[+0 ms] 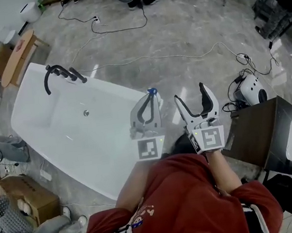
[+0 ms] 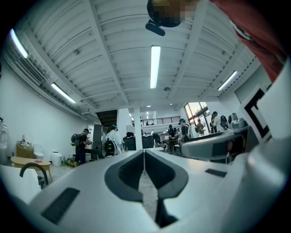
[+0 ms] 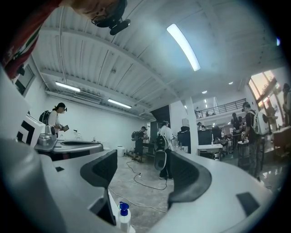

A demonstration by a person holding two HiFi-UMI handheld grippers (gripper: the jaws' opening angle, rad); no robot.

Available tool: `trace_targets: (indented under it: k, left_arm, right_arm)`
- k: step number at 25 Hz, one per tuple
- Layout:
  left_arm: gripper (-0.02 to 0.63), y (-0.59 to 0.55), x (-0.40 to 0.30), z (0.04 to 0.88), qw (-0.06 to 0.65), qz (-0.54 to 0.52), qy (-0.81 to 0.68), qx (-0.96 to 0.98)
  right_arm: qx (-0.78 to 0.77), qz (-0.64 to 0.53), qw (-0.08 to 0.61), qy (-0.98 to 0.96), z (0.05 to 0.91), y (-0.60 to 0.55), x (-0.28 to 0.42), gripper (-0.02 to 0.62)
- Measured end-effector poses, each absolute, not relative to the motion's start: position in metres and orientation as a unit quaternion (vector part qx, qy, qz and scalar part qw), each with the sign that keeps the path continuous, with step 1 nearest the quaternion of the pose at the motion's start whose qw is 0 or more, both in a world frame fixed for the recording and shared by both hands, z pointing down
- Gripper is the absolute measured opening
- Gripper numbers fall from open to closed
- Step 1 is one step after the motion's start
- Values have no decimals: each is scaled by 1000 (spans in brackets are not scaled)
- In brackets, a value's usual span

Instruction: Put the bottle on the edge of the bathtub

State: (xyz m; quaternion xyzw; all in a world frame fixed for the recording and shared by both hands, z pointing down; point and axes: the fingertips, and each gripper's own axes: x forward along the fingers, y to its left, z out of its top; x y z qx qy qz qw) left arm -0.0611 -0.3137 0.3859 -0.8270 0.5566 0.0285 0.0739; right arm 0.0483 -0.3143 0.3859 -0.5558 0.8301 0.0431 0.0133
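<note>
Bottle: a white bottle [image 1: 152,91] with a blue cap stands upright at the near right-hand corner of the bathtub [image 1: 109,84], at about 12 o'clock from the person's chest. From the head view only the cap and a sliver of the body show past the left gripper. In the right gripper view it [image 3: 123,215] sits low, at about 7 o'clock, beyond the jaws and not between them.

Left gripper: the left gripper [image 1: 149,100] hangs just in front of the bottle, its fingers pressed together at the tips with nothing between them. Its own view [image 2: 144,153] shows only floor through the slit.

Right gripper: the right gripper [image 1: 191,94] is at 3 o'clock of the left one, its fingers spread wide and empty. Its own view [image 3: 143,164] shows only open floor and a cable between them.

Tub: it runs away toward 10 o'clock, with the black faucet [image 1: 60,74] at the far end.

Done: neither gripper holds the bottle, and it looks to be resting on the tub's edge.

Left: I can't see the base against the rim, so I can't be sure how well it is seated. Otherwise only drawing both grippers back seems to remain.
</note>
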Motion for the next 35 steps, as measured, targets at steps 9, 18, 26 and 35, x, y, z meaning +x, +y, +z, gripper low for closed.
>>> trace_targets:
  k: [9, 18, 26, 35]
  left_arm:
    - [17, -315, -61, 385, 62, 31, 560, -826]
    - [17, -315, -54, 386, 66, 21, 555, -829]
    - [17, -313, -51, 393, 63, 12, 554, -830]
    - [17, -312, -48, 394, 63, 13, 553, -831]
  right_arm:
    - [-542, 52, 5, 838, 386, -316, 40, 280]
    - [-535, 42, 6, 844, 390, -314, 39, 165]
    - [-528, 36, 3, 848, 395, -311, 36, 96]
    - [-531, 31, -21, 846, 410, -318, 39, 20]
